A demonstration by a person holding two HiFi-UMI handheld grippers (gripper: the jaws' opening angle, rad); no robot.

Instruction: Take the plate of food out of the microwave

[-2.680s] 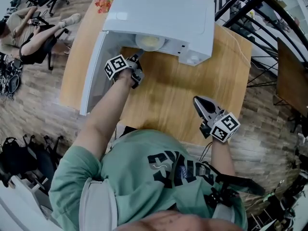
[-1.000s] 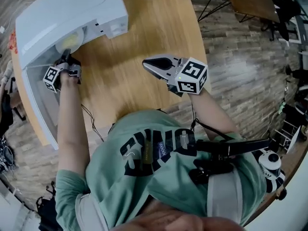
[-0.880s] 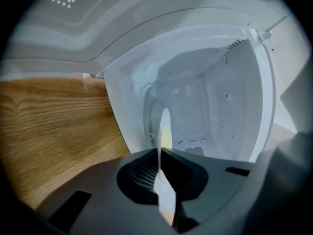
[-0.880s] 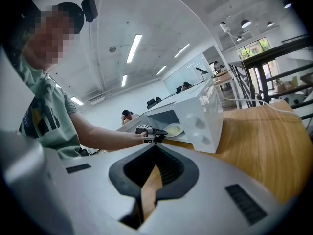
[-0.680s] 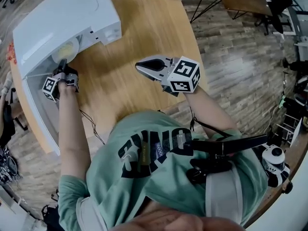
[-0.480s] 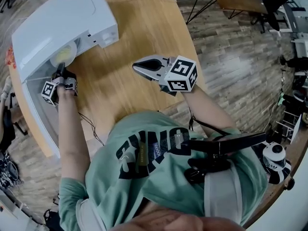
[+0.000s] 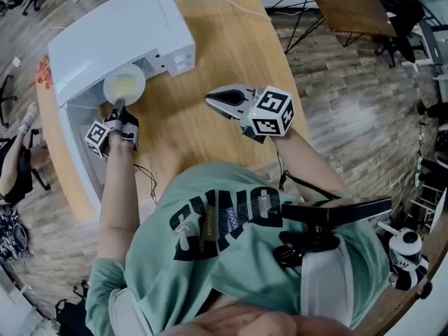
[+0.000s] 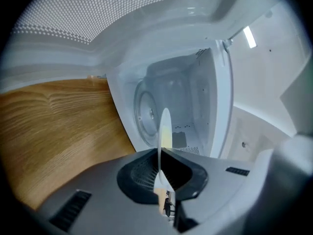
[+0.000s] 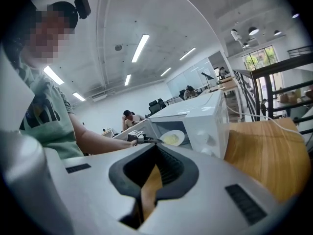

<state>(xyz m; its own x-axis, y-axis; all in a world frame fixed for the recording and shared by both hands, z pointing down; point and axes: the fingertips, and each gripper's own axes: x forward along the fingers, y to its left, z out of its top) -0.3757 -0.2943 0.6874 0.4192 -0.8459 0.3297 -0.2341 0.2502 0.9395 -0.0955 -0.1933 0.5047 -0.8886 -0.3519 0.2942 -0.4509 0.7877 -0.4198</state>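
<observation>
Near rim of plate (image 8: 165, 126) hidden in left gripper (image 8: 161, 160) jaws; food (image 7: 126, 85), perhaps egg, too small to tell.

Bright, even indoor light comes from ceiling strips (image 9: 140, 48). Shadows on the desk (image 7: 210, 54) are soft and faint. The white microwave (image 7: 119, 37) top looks slightly washed out. Both gripper views bulge fisheye-like, with black corners and a soft, unfocused foreground. The head view bends at its edges.
</observation>
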